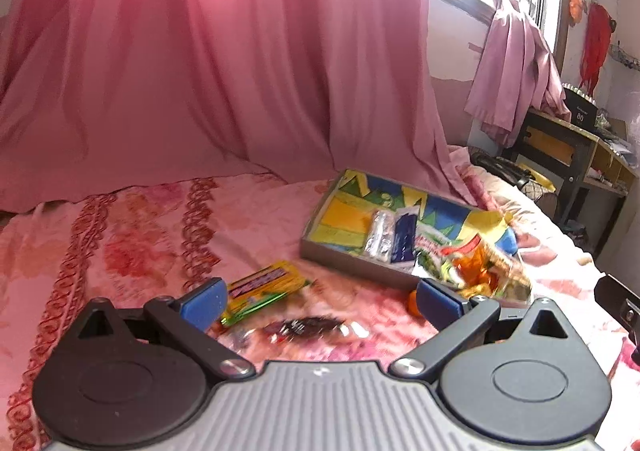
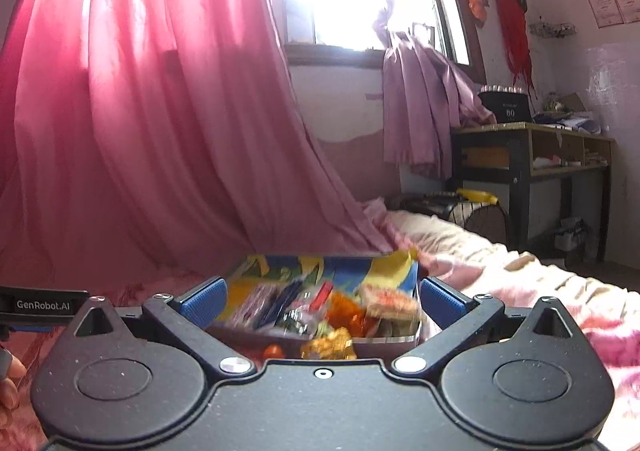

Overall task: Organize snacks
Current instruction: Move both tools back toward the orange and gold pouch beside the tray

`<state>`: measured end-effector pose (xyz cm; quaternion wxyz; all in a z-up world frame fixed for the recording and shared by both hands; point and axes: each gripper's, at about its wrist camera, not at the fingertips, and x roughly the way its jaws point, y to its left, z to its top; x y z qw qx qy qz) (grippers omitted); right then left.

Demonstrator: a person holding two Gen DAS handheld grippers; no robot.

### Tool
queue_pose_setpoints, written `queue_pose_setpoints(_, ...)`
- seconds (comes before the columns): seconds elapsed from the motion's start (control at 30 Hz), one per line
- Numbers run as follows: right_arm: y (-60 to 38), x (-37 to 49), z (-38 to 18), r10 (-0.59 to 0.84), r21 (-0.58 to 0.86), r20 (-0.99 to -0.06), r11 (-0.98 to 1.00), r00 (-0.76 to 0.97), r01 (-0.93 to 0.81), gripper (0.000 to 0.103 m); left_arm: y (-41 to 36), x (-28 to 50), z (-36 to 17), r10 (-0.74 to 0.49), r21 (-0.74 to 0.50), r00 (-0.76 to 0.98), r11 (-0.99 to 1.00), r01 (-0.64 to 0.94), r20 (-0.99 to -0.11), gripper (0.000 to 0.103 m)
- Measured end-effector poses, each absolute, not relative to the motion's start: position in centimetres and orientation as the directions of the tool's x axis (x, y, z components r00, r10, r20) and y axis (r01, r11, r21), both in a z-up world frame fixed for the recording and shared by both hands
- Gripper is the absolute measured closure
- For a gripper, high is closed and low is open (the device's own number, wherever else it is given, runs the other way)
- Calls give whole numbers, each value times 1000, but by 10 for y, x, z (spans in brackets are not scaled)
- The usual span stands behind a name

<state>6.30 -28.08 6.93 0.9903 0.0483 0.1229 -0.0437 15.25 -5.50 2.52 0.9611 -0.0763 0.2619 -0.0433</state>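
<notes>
A colourful shallow box (image 1: 320, 247) lies on the pink bedspread and holds several snack packets, among them a silver one (image 1: 379, 235) and a dark blue one (image 1: 404, 237). A clear bag of snacks (image 1: 492, 267) hangs over its near corner. My left gripper (image 1: 320, 301) is open and empty above the bed, with a yellow-green packet (image 1: 264, 287) and a dark wrapped candy (image 1: 304, 327) lying between its fingers. My right gripper (image 2: 322, 301) is open and empty just before the box (image 2: 384, 343), over a gold candy (image 2: 330, 343) and a small orange one (image 2: 273, 351).
A pink curtain (image 1: 200, 71) hangs behind the bed. A dark desk (image 2: 532, 155) with clutter stands at the right by the window. The left gripper's body (image 2: 40, 307) shows at the left edge of the right wrist view.
</notes>
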Motion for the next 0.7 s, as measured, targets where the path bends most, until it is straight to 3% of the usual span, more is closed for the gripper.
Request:
queue_pose_setpoints(0.37, -247, 31, 50, -65, 72, -345, 993, 937, 96, 1, -37, 113, -2, -99, -130, 859, 991, 38, -502, 0)
queue_pose_setpoints(0.7, -236, 28, 39, -69, 39, -407, 995, 911, 93, 1, -29, 102, -27, -92, -117, 820, 993, 30, -565, 0)
